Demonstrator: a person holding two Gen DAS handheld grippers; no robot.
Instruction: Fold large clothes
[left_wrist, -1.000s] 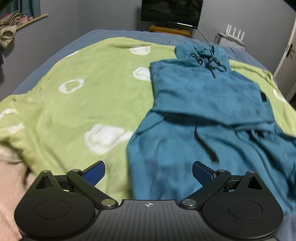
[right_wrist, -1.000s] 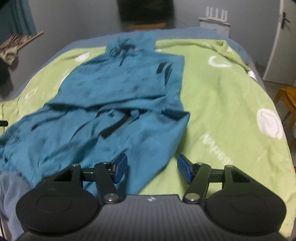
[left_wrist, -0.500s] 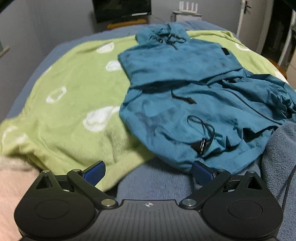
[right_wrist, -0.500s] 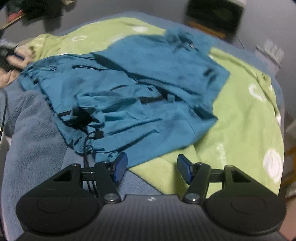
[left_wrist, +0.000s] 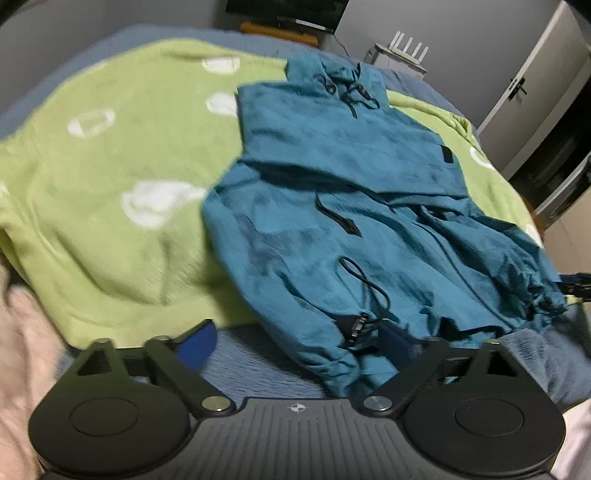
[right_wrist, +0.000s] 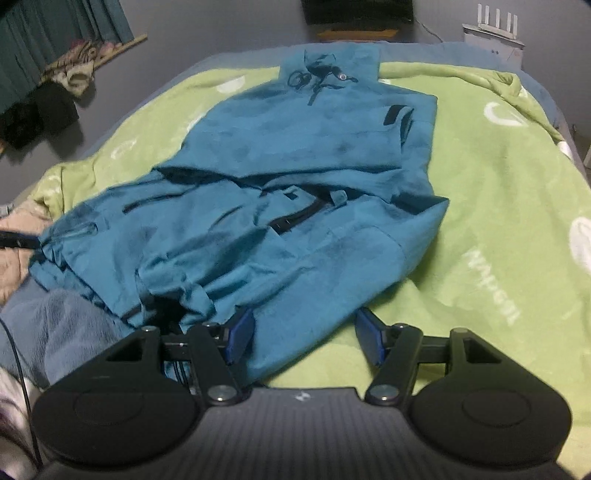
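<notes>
The hoodie (left_wrist: 332, 192) lies on the blanket (left_wrist: 110, 184). Left gripper (left_wrist: 295, 343) jaws are closing around its hem; right gripper (right_wrist: 303, 336) stands apart.

Dim, flat indoor light with a cool grey cast in both views, soft shadows under the folds of the teal hoodie (left_wrist: 332, 184) and none sharp, motion blur smearing the green blanket (left_wrist: 110, 147), strong fisheye bending at the edges, grainy throughout, no glare.
</notes>
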